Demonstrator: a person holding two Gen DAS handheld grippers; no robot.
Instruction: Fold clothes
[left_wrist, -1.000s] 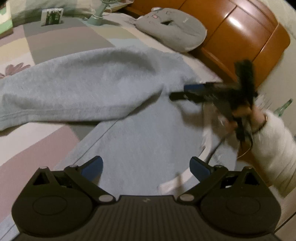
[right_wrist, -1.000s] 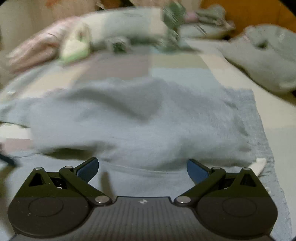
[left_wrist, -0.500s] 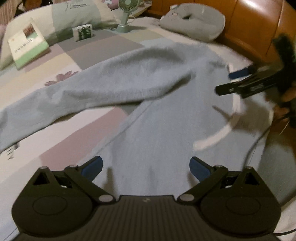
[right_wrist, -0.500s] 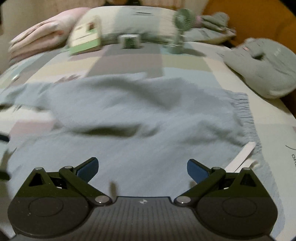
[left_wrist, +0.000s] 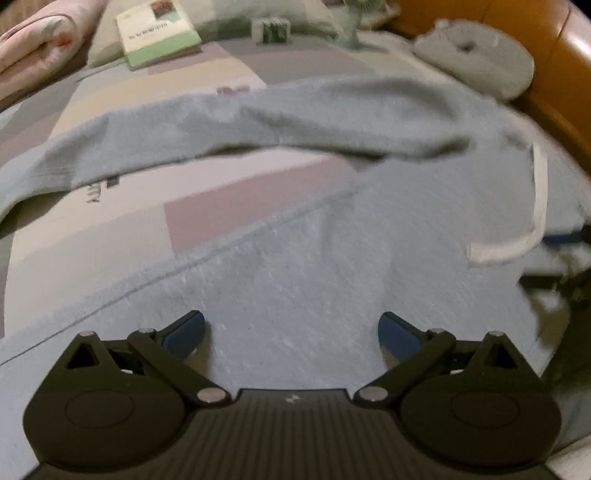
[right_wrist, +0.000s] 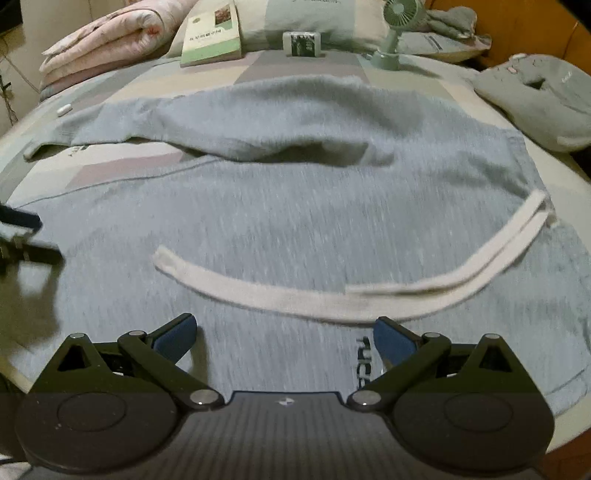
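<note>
Grey sweatpants (left_wrist: 303, 258) (right_wrist: 295, 206) lie spread on the bed, one leg folded across the far side (left_wrist: 258, 118) (right_wrist: 236, 122). A white drawstring (right_wrist: 332, 295) (left_wrist: 535, 206) lies loose over the waist end. My left gripper (left_wrist: 291, 332) is open and empty, low over the near leg. My right gripper (right_wrist: 284, 332) is open and empty, just above the cloth near the drawstring. The right gripper's tip (left_wrist: 561, 240) shows blurred at the right edge of the left wrist view; the left gripper's tip (right_wrist: 22, 232) shows at the left edge of the right wrist view.
A patchwork bedspread (left_wrist: 110, 221) covers the bed. At the far end are a book (right_wrist: 210, 37), a small box (right_wrist: 303, 44), a green desk fan (right_wrist: 395, 22), a pillow (right_wrist: 325, 14) and a pink quilt (right_wrist: 107, 40). A grey neck cushion (right_wrist: 543, 96) lies beside the wooden headboard (left_wrist: 554, 55).
Both grippers have swung and pulled back toward the near edge of the pants, still open. The drawstring now lies stretched across the waist cloth.
</note>
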